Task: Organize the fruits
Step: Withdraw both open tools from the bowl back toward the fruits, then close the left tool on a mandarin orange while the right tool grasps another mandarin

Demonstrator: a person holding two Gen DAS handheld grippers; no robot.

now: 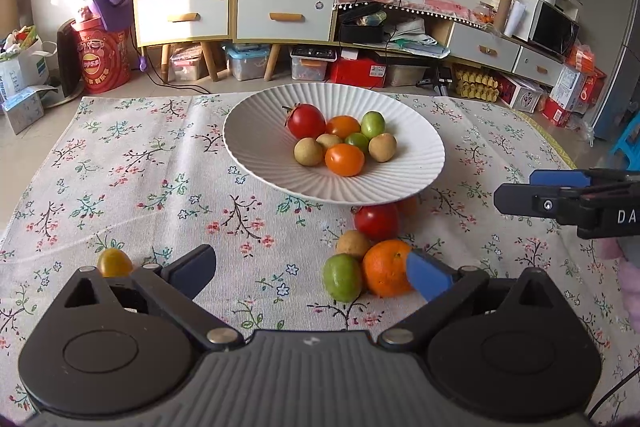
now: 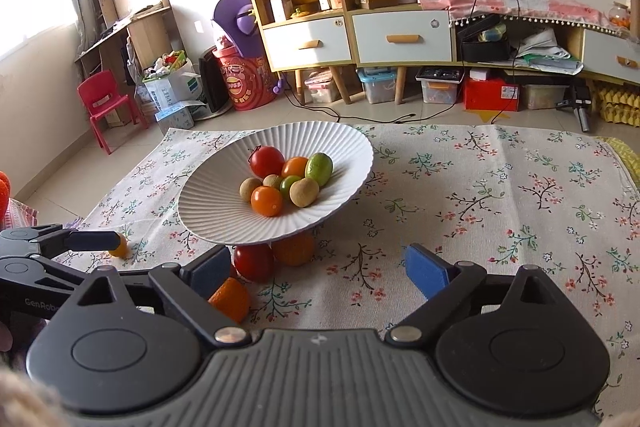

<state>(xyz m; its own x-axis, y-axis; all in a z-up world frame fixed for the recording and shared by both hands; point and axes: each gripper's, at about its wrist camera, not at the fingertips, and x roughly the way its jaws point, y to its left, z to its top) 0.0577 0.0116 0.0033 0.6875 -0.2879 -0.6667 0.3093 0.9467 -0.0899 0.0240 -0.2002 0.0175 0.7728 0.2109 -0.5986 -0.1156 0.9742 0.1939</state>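
Two grippers are here, and both have their jaws spread wide with nothing held. The left gripper (image 1: 312, 273) hangs low over the flowery cloth (image 1: 160, 187). Its blue right finger (image 1: 428, 277) sits in front of the big orange (image 1: 384, 269), so I cannot tell if they touch. Just left of that orange lies a green fruit (image 1: 343, 277), and it is inside the open gap, near the right side. A small tan fruit (image 1: 352, 243) and a red tomato (image 1: 376, 221) sit behind them, close to the plate's edge. Another orange fruit (image 2: 292, 249) hides under that rim. A little yellow fruit (image 1: 114, 262) lies alone, outside the left finger.

The right gripper (image 2: 320, 273) is low too. Its left finger (image 2: 210, 273) is beside the same big orange, and the gap in front of it holds only cloth.

I think the job now is picking one loose fruit. To do it well, move the jaws so one fruit sits in the middle, then squeeze softly. Round fruit rolls, so go slow and do not bump the pile.

The white plate (image 1: 260, 155) waits farther back with eight fruits inside.
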